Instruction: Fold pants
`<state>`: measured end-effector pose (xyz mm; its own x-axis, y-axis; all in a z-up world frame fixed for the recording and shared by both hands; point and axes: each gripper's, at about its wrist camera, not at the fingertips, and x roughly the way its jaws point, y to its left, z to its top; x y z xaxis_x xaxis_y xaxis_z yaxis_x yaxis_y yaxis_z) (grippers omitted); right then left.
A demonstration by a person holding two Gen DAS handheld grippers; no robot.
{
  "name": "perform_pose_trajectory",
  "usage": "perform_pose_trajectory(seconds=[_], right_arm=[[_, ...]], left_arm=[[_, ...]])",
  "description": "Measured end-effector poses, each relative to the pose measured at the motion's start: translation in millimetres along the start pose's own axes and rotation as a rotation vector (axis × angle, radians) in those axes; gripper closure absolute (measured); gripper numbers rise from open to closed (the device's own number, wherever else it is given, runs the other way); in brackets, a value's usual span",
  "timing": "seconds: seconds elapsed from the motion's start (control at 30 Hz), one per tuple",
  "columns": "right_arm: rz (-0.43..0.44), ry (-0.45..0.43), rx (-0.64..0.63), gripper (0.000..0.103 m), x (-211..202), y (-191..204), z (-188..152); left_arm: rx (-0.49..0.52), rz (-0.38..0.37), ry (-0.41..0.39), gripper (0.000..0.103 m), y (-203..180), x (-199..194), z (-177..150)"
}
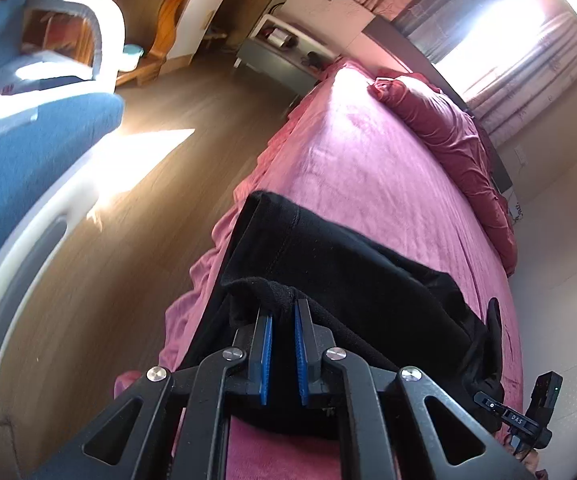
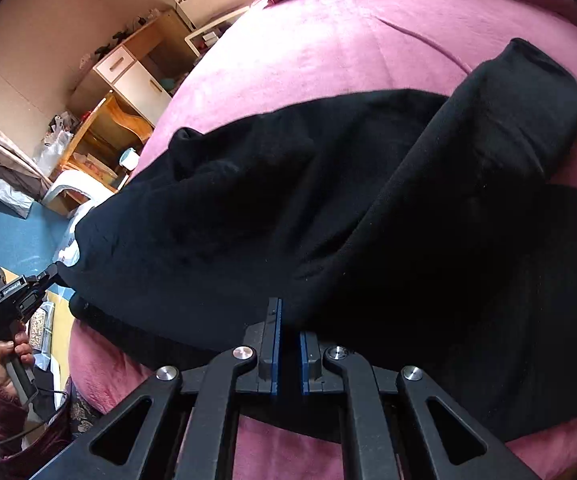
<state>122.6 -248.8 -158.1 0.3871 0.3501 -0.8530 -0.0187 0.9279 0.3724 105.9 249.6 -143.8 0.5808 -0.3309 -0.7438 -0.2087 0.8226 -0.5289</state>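
Black pants (image 2: pixel 288 208) mid-frame on pink bed (image 1: pixel 368 152), near its left edge. Left gripper (image 1: pixel 282 316) pinches a fabric edge; right gripper (image 2: pixel 288 332) pinches the hem. Bare sheet upper frame

Matt black fleecy pants (image 2: pixel 328 200), velvety pink bedspread (image 2: pixel 348 52)

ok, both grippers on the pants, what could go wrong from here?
1. The left gripper pinches only a small bunch of the black pants; it may slip when lifted.
2. The pants lie near the edge of the bed, so slack fabric could slide off.
3. The raised leg could land crooked.
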Motion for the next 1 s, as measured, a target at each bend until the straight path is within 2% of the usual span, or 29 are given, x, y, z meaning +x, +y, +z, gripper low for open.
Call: perform_pose_trajectory(seconds=[0.1, 0.17, 0.27, 0.47, 0.6, 0.7, 0.83, 1.0], right_arm=[[-0.011, 0.014, 0.014, 0.096, 9.1, -5.6, -3.0], [-0.025, 0.018, 0.002, 0.096, 13.2, -3.8, -2.6], [-0.043, 0.022, -0.010, 0.096, 18.8, -3.0, -2.2], [-0.051, 0.027, -0.007, 0.096, 26.9, -4.6, -3.4], [-0.057, 0.025, -0.016, 0.096, 28.6, -3.5, -1.6], [-0.056, 0.012, -0.023, 0.096, 27.7, 1.5, -3.6], [-0.040, -0.018, -0.029, 0.096, 11.2, 3.9, -7.3], [-0.016, -0.057, -0.064, 0.096, -18.7, 9.6, -18.4]], left_arm=[[-0.098, -0.030, 0.014, 0.088, 18.4, -1.8, -14.9], [-0.168, -0.054, 0.019, 0.077, 29.0, -4.9, -18.0], [-0.271, -0.116, 0.041, 0.070, 40.4, -7.7, -18.5], [-0.400, -0.172, 0.068, 0.065, 53.8, -7.8, -26.9], [-0.434, -0.174, 0.071, 0.065, 54.8, -3.2, -27.8], [-0.458, -0.166, 0.049, 0.072, 56.3, -2.5, -23.4], [-0.380, -0.086, 0.041, 0.093, 48.0, -1.5, -15.4], [-0.324, -0.038, 0.040, 0.095, 47.8, -7.3, -16.1]])
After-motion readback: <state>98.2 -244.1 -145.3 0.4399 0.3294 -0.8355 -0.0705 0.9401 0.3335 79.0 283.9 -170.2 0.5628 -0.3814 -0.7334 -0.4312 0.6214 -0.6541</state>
